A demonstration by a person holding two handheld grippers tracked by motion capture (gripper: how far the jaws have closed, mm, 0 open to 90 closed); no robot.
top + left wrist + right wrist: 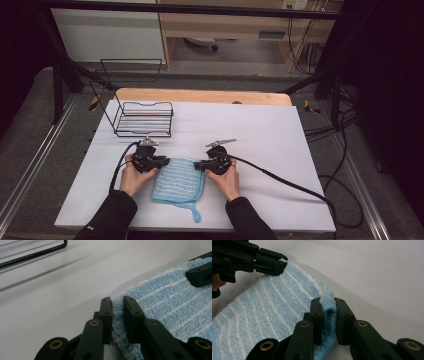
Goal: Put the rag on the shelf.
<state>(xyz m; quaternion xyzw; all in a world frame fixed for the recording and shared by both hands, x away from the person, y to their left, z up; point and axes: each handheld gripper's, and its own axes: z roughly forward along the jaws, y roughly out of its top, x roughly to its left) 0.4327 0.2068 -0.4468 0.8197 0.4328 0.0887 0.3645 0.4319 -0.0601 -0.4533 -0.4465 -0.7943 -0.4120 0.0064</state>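
Observation:
A light blue striped towel [177, 182] lies folded on the white table top [260, 130], its hanging loop pointing toward the front edge. My left gripper [166, 161] is at the towel's far left corner, and in the left gripper view its jaws [117, 303] are closed on the towel's edge [170, 305]. My right gripper [197, 165] is at the far right corner. The right gripper view shows that gripper [327, 302] pinching a bunched fold of the towel [262, 315]. Each gripper view also shows the other gripper, the right gripper [200, 275] and the left gripper [262, 262], resting on the cloth.
A black wire basket [143, 119] stands at the back left of the table, just beyond my left hand. Cables [280, 180] trail off to the right. The wooden edge [200, 95] marks the table's far side.

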